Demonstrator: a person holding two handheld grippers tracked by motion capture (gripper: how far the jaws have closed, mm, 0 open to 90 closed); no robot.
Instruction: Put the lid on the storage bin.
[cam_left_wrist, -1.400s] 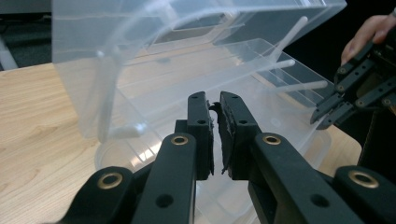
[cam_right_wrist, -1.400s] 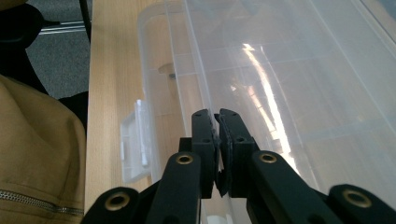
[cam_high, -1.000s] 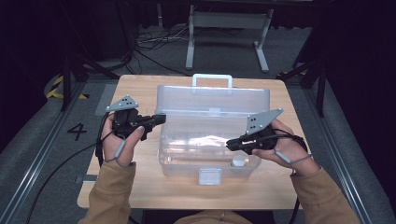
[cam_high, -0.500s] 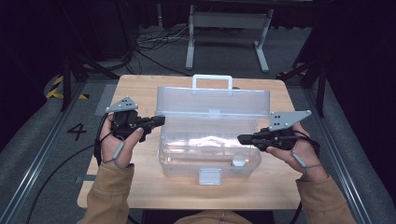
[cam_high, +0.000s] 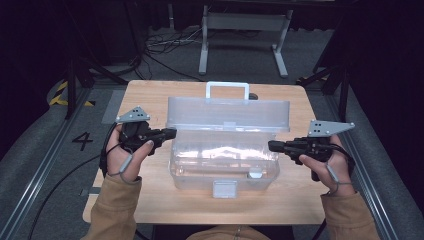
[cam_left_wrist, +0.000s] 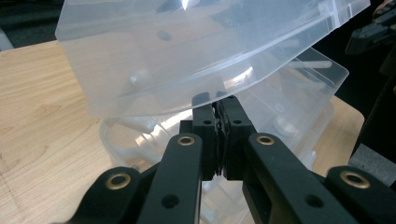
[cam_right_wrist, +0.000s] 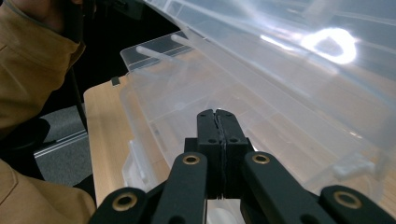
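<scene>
A clear plastic toolbox (cam_high: 225, 165) stands in the middle of the wooden table (cam_high: 150, 95), its lid (cam_high: 227, 112) raised and tilted back, white handle (cam_high: 227, 89) at the far side and a latch (cam_high: 224, 189) at the front. A small white piece (cam_high: 256, 174) lies inside near the front right. My left gripper (cam_high: 172, 133) is shut at the box's left end, its tips (cam_left_wrist: 219, 100) right under the lid's edge (cam_left_wrist: 196, 88); contact is unclear. My right gripper (cam_high: 271, 145) is shut and holds nothing, just off the box's right end, pointing at the open box (cam_right_wrist: 280, 140).
Bare tabletop lies left, right and in front of the box. Beyond the far table edge stand a metal frame (cam_high: 245, 30) and loose cables (cam_high: 165, 45) on the floor. Rails run along both sides, with a painted 4 (cam_high: 82, 141) at left.
My right gripper has drawn back to the right, from over the box's front right part to just outside its right end. The left gripper and the lid have stayed put.
</scene>
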